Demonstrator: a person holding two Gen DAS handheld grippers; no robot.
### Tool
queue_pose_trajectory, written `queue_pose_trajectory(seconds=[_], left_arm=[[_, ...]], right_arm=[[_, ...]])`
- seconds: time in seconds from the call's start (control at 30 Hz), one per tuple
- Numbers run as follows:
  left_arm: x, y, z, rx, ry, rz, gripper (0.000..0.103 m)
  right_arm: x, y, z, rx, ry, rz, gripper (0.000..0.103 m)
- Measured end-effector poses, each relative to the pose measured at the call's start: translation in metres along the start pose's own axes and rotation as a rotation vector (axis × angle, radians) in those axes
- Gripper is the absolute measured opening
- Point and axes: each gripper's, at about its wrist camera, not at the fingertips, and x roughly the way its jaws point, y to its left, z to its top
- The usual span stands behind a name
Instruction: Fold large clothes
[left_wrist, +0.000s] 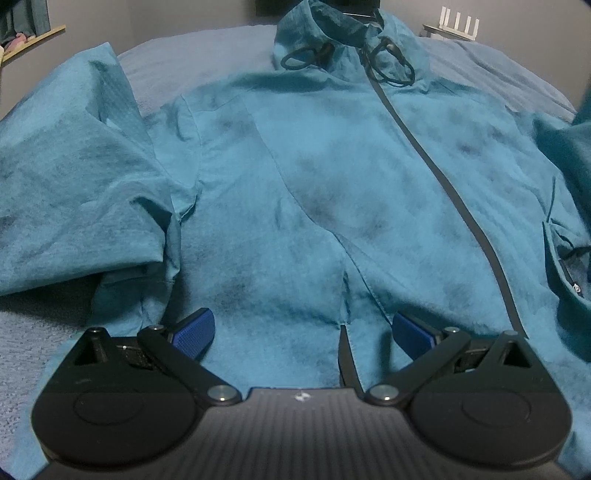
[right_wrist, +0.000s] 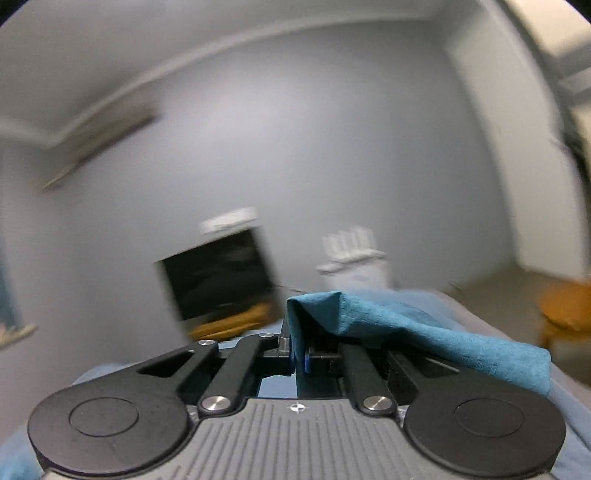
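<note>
A large teal zip jacket (left_wrist: 332, 177) lies front up on a blue-grey bed (left_wrist: 207, 51), collar and dark drawcords at the far end. Its left sleeve (left_wrist: 74, 177) is bunched at the left. My left gripper (left_wrist: 303, 332) is open, its blue pads (left_wrist: 195, 330) spread over the jacket's lower hem, holding nothing. My right gripper (right_wrist: 300, 354) is shut on a fold of the teal jacket cloth (right_wrist: 424, 332), lifted and draped to the right over the fingers. The right wrist view is motion-blurred and points at the room wall.
A dark screen (right_wrist: 218, 277) on a wooden stand and a white router with antennas (right_wrist: 351, 254) stand beyond the bed; the router also shows in the left wrist view (left_wrist: 456, 26). A shelf (left_wrist: 29, 40) sits at the far left wall.
</note>
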Motion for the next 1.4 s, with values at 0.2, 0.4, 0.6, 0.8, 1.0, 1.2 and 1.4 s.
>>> queue_pose_trajectory(seconds=[0.2, 0.4, 0.6, 0.8, 1.0, 1.2, 1.4], left_arm=[[0.001, 0.004, 0.002, -0.019, -0.006, -0.024, 0.103], [0.002, 0.006, 0.000, -0.030, -0.007, -0.041, 0.103], [0.002, 0.007, -0.001, -0.030, -0.010, -0.049, 0.103], [0.002, 0.007, -0.001, -0.030, -0.008, -0.054, 0.103], [0.002, 0.007, 0.000, -0.029, -0.006, -0.053, 0.103], [0.003, 0.008, 0.001, -0.027, -0.005, -0.053, 0.103], [0.005, 0.008, 0.001, -0.020, -0.004, -0.049, 0.103]], right_arm=[[0.037, 0.119, -0.026, -0.106, 0.105, 0.249, 0.005], [0.049, 0.219, -0.111, -0.187, 0.297, 0.387, 0.005], [0.044, 0.246, -0.209, -0.182, 0.558, 0.419, 0.012], [0.027, 0.201, -0.253, 0.103, 0.668, 0.420, 0.061], [0.044, 0.166, -0.245, 0.320, 0.646, 0.352, 0.077], [0.054, 0.109, -0.292, 0.721, 0.754, 0.146, 0.072], [0.051, 0.118, -0.265, 0.583, 0.584, 0.171, 0.008]])
